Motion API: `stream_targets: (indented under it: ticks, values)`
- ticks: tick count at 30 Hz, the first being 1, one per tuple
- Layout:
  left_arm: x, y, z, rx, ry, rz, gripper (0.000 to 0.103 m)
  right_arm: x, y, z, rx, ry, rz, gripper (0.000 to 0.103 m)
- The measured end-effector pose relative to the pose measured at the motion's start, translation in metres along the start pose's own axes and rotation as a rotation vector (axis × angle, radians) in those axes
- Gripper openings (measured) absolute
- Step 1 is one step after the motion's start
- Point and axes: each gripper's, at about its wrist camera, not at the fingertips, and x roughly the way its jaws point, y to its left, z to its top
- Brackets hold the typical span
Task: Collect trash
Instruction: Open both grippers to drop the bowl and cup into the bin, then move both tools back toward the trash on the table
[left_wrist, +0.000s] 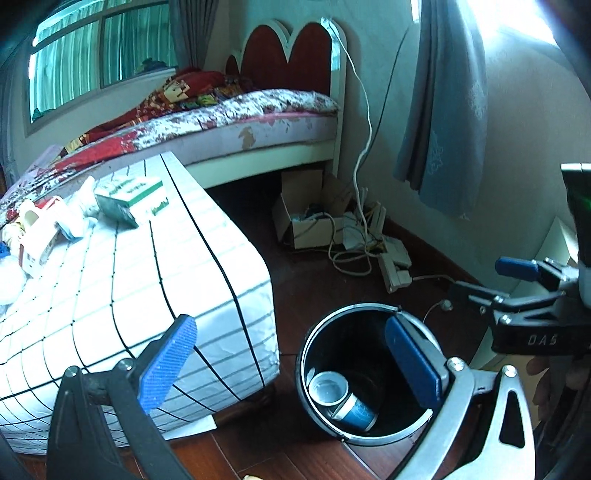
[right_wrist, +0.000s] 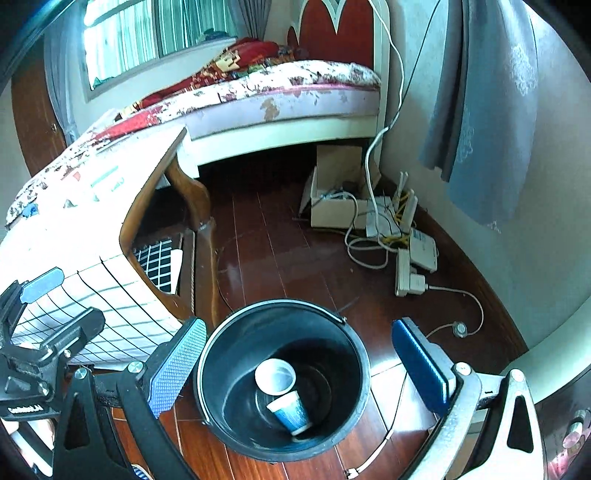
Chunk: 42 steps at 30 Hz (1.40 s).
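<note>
A black bin (right_wrist: 284, 303) stands on the wooden floor with two paper cups in it, a white-mouthed one (right_wrist: 275, 376) and a blue one (right_wrist: 291, 410). My right gripper (right_wrist: 299, 367) hangs open right above the bin, nothing between its blue pads. My left gripper (left_wrist: 291, 363) is open and empty too, between the bin (left_wrist: 354, 306) and the table (left_wrist: 221, 280). On the table's grid cloth lie a green-white box (left_wrist: 136, 192), a dark foil packet (left_wrist: 118, 210), crumpled tissue (left_wrist: 85, 206) and a red-white carton (left_wrist: 40, 236).
A bed (left_wrist: 258, 125) stands behind the table. On the floor by the wall are a cardboard box (right_wrist: 332, 206), a router (right_wrist: 384, 218), a power strip (right_wrist: 406, 273) and loose cables (right_wrist: 369, 251). A grey curtain (right_wrist: 487, 110) hangs at the right.
</note>
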Motion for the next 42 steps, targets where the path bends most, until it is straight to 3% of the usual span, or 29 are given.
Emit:
stream_targets:
  ticks: [11, 18, 34, 37, 42]
  values:
    - [-0.023, 0.030, 0.018, -0.042, -0.069, 0.079, 0.102, -0.015, 0.025, 0.019, -0.005, -0.083, 0.040, 0.102]
    - [-0.038, 0.065, 0.018, -0.086, -0.090, 0.155, 0.102, -0.016, 0.066, 0.037, -0.037, -0.125, 0.095, 0.102]
    - [-0.089, 0.207, -0.013, -0.262, -0.093, 0.389, 0.102, -0.001, 0.198, 0.067, -0.160, -0.197, 0.254, 0.102]
    - [-0.096, 0.231, -0.019, -0.294, -0.087, 0.416, 0.102, 0.011, 0.214, 0.080, -0.169, -0.166, 0.284, 0.102]
    - [-0.090, 0.263, -0.018, -0.338, -0.068, 0.419, 0.102, 0.036, 0.245, 0.100, -0.242, -0.116, 0.264, 0.102]
